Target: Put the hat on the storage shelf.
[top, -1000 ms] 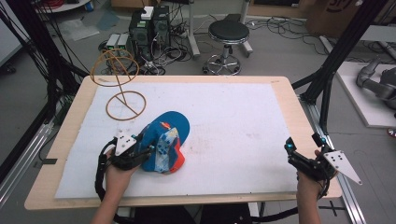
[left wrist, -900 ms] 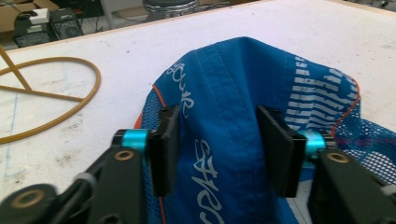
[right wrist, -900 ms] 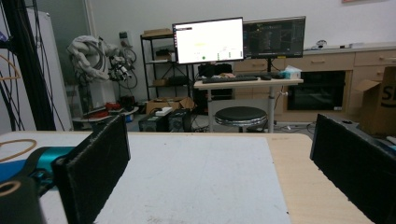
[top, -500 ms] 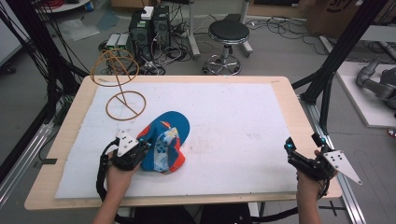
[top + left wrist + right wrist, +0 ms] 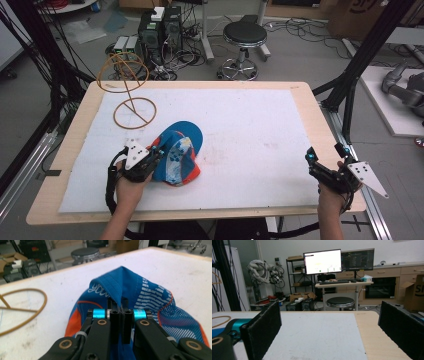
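A blue cap (image 5: 177,156) with orange trim and white print lies crumpled on the white mat, left of centre. My left gripper (image 5: 154,159) is shut on a fold of its blue fabric. In the left gripper view the jaws meet on that fold of the cap (image 5: 140,293), which spreads out beyond the left gripper (image 5: 120,305). My right gripper (image 5: 325,160) rests near the table's right front corner, open, with nothing between its pads (image 5: 265,322). A wire hat stand (image 5: 131,92) of brass-coloured rings rises at the back left.
The white mat (image 5: 250,130) covers most of the wooden table (image 5: 310,107). Behind the table stand a black stool (image 5: 244,35) and computer boxes (image 5: 160,25) with cables. Black frame posts flank both sides. Monitors (image 5: 337,261) on a desk are in the right gripper view.
My left gripper has shifted slightly with the cap pinched in it, and the cap's fabric is bunched a little more. The right gripper has stayed still.
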